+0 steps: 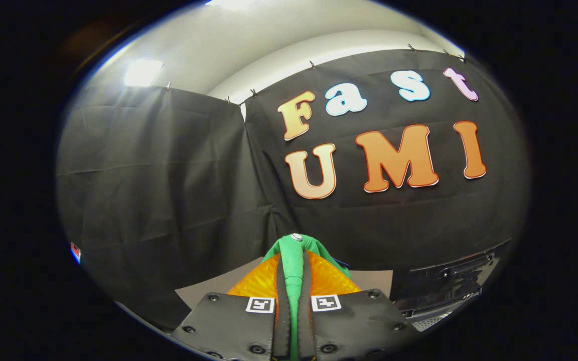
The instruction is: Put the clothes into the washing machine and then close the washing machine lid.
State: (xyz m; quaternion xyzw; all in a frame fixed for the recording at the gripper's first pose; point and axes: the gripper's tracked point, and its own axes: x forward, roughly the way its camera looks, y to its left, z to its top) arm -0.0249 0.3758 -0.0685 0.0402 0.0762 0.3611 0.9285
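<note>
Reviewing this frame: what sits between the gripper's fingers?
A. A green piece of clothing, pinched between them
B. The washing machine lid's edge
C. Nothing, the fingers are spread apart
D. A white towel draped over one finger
A. The gripper is shut on the green clothing, a narrow fold of which runs up between both fingers and bunches just past their tips, in front of the black cloth wall.

My gripper (293, 301) showed two flat dark mounting plates studded with round screw heads, each bearing a small square black-and-white marker near its inner corner, and two narrow fingers (282, 301) ran forward between them, drawn close together
</note>
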